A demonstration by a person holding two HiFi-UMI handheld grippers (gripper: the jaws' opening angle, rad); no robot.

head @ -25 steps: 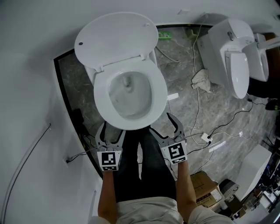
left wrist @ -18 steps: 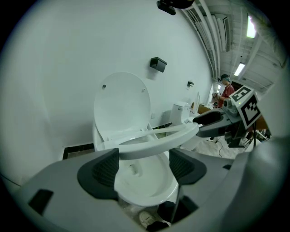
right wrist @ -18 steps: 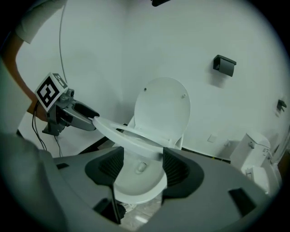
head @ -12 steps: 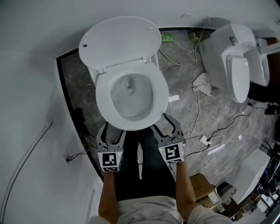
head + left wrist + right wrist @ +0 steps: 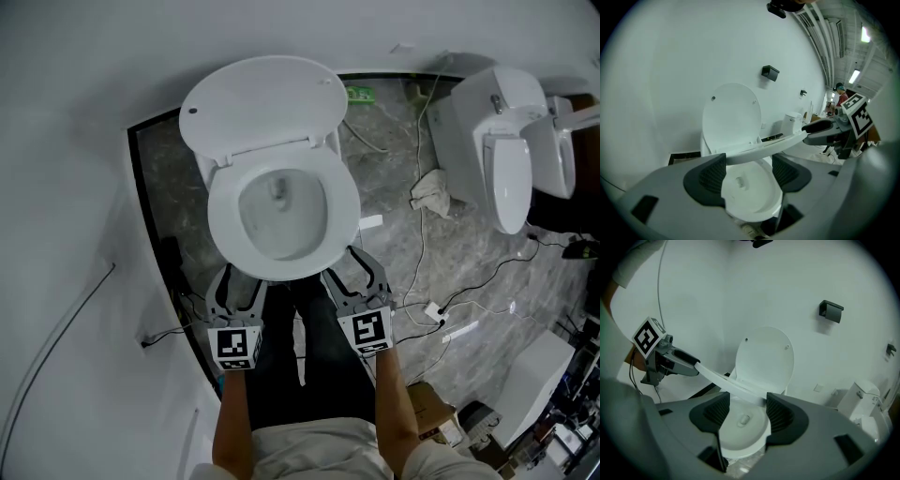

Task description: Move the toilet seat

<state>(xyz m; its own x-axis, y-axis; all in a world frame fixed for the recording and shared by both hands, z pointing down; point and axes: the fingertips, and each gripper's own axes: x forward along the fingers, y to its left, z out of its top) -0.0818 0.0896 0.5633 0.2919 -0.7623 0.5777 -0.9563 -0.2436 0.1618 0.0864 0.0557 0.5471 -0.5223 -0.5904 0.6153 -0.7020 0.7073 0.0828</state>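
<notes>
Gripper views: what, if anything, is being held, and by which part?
The toilet seat, by its front rim: the left gripper and right gripper each have it between their jaws, raised off the bowl. Both jaws have just been closing.

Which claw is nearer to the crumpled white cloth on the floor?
Right. The right claw sits below-left of the cloth; the left claw lies farther left. Both have just been closing, with the toilet seat rim between their jaws.
</notes>
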